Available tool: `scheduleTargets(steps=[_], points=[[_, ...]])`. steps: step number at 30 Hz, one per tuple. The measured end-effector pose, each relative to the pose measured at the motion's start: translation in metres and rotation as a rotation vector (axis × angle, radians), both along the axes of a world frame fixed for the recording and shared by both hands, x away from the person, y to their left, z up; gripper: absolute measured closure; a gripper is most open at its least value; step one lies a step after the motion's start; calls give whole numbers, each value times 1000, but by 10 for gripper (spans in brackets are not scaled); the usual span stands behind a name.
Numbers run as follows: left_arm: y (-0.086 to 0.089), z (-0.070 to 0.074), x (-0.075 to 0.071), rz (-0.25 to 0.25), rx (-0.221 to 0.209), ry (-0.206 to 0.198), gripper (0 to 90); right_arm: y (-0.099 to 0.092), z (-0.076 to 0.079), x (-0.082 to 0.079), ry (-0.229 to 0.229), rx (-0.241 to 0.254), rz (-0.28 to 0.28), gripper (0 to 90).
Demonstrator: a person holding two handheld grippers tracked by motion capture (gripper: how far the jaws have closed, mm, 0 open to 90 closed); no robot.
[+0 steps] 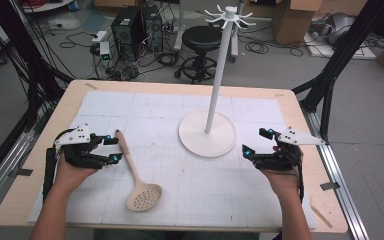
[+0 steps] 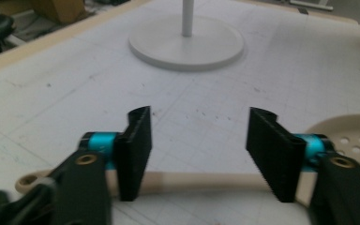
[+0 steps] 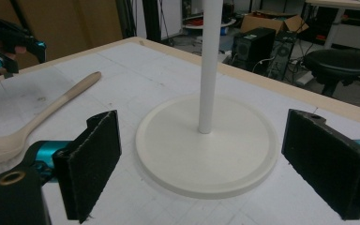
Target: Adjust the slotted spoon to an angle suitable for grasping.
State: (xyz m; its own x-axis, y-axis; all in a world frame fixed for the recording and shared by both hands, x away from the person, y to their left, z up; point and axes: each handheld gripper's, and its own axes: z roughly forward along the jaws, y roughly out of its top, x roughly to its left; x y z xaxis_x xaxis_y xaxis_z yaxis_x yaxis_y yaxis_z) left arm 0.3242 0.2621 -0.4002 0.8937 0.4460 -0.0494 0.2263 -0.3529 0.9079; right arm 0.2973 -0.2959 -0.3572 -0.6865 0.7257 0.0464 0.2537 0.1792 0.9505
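Observation:
A beige slotted spoon (image 1: 134, 172) lies on the white grid mat (image 1: 180, 200), handle pointing away and perforated bowl near the front edge. My left gripper (image 1: 114, 149) is open beside the handle's far end. In the left gripper view the handle (image 2: 197, 181) runs crosswise low between the open jaws of the left gripper (image 2: 199, 140), untouched by either pad, with the bowl (image 2: 351, 136) at the right. My right gripper (image 1: 255, 141) is open and empty, just right of the white stand's round base (image 1: 207, 134). From the right gripper (image 3: 204, 140), the base (image 3: 206, 154) and pole (image 3: 209, 65) sit ahead.
The stand's tall pole (image 1: 219, 70) carries a ring of hooks (image 1: 229, 16) at its top. The wooden table edge (image 1: 170, 83) frames the mat. Black frame struts (image 1: 335, 65), a stool (image 1: 201, 40), computers and cables stand on the floor beyond.

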Motion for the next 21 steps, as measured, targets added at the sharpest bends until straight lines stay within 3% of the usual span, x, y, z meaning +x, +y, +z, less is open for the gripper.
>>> scheduleTargets(steps=[5,11,19,21], points=[[-6,-8,-2,-57,88,87,646,0,0,0,1,-2,0,106],[-21,-18,-2,-131,163,127,849,0,-2,1,5,-3,-2,106],[-40,-35,1,-173,229,173,883,0,-3,1,8,-5,-1,107],[-42,-37,2,-172,212,171,889,0,-3,1,9,-7,-2,107]])
